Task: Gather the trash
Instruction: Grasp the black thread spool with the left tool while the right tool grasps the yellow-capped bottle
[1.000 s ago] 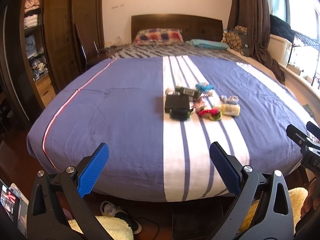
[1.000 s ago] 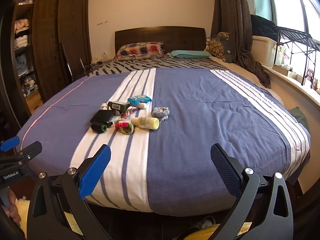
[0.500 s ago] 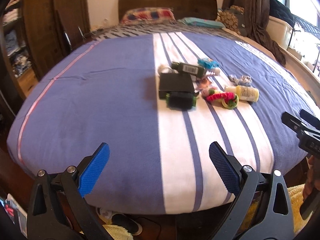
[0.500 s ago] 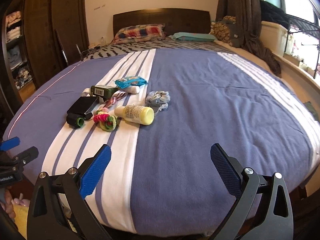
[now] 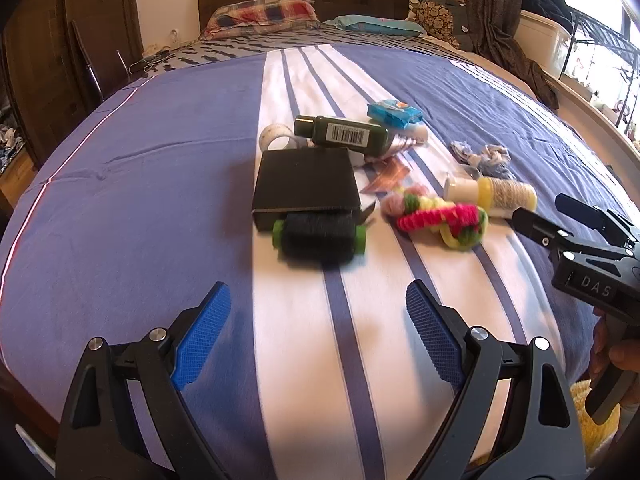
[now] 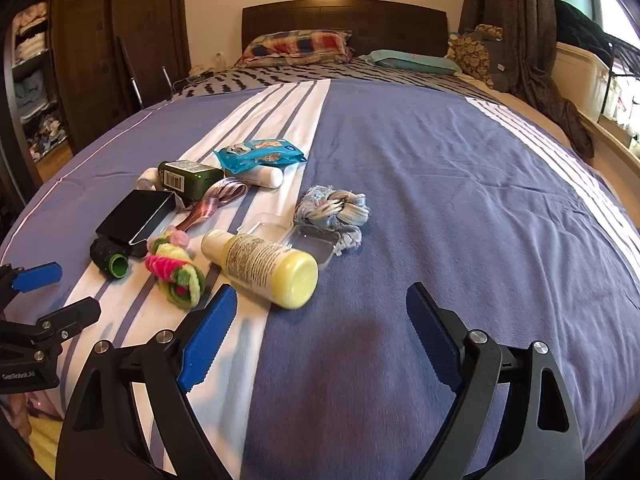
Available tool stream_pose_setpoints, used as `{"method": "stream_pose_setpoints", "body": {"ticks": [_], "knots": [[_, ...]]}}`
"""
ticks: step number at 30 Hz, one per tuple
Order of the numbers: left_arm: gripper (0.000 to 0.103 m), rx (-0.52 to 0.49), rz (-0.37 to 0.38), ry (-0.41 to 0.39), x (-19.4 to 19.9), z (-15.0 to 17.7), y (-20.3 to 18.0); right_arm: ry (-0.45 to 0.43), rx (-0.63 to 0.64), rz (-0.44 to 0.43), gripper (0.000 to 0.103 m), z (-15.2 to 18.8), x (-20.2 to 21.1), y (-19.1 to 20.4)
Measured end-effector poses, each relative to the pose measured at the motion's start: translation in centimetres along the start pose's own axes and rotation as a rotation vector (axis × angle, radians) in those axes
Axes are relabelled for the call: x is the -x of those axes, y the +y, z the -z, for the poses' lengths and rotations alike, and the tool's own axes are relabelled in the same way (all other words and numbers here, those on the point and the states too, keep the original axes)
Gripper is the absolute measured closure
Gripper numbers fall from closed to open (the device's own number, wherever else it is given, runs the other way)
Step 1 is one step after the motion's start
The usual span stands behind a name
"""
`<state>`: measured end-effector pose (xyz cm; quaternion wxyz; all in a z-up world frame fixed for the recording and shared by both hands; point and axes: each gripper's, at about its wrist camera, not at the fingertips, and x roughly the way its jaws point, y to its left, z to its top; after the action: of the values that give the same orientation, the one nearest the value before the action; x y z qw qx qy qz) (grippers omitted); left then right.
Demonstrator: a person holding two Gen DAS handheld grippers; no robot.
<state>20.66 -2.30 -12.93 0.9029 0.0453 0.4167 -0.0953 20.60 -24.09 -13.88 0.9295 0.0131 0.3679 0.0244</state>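
— Blue wrapper (image 6: 260, 153), crinkled, lying at the far end of the little heap on the bed (image 6: 440, 200), half over a white tube (image 6: 262, 177). Nothing grips it.

— And the grippers?

— Both spread wide and empty. Right gripper (image 6: 320, 324) hangs over the bedspread just short of the yellow lotion bottle (image 6: 260, 266), which lies on its side. Left gripper (image 5: 316, 320) hovers over the white stripe, near the dark yarn spool with green ends (image 5: 320, 236).

— What else is in the heap?

— Black box (image 5: 306, 182) touching the spool, dark green bottle (image 5: 344, 134) with a barcode behind it, a roll of tape (image 5: 276, 136) beside that. Pink, green and yellow yarn twist (image 6: 176, 272), and a pale blue rag (image 6: 334, 208).

— Do the views differ?

— From the right you see a clear plastic lid (image 6: 308, 242) tucked between bottle and rag, and a pinkish ribbon (image 6: 218, 202) clearly; from the left the lid is hard to make out.
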Motion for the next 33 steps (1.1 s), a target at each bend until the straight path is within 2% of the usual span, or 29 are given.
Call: {"method": "stream_pose_setpoints", "body": {"ticks": [5,7,10,14,17,19,25,26,30,33], "knots": [[0.019,0.009,0.001,0.02,-1.6,-0.8,0.5,0.032,0.01,-0.042,0.018,-0.8,-1.7,0.5],[0.019,0.016,0.007,0.03,-2.0,-0.9,1.1,0.037,0.019,-0.072,0.029,-1.0,-2.0,1.1],[0.024,0.022,0.013,0.035,-2.7,-1.2,1.7,0.041,0.036,-0.127,0.035,-1.0,-1.8,2.4],[0.026,0.021,0.04,0.025,-3.3,-2.0,1.9,0.047,0.039,-0.175,0.04,-1.0,-1.9,3.2],[0.031,0.001,0.049,0.023,-3.9,-2.5,1.6,0.054,0.046,-0.185,0.044,-1.1,-2.2,3.4],[0.032,-0.011,0.048,0.025,-4.4,-2.8,1.3,0.059,0.036,-0.202,0.051,-1.1,-2.3,3.2],[0.045,-0.029,0.05,0.021,-4.6,-3.1,1.1,0.058,0.035,-0.206,0.056,-1.3,-2.8,3.2],[0.05,-0.029,0.046,0.019,-4.5,-3.0,1.1,0.055,0.039,-0.209,0.057,-1.3,-2.6,3.3],[0.05,-0.014,0.054,0.019,-4.1,-2.6,1.4,0.043,0.037,-0.219,0.065,-1.0,-2.1,3.2],[0.05,-0.003,0.052,0.016,-3.3,-2.0,1.6,0.028,0.046,-0.198,0.066,-0.7,-1.5,3.2]]}}
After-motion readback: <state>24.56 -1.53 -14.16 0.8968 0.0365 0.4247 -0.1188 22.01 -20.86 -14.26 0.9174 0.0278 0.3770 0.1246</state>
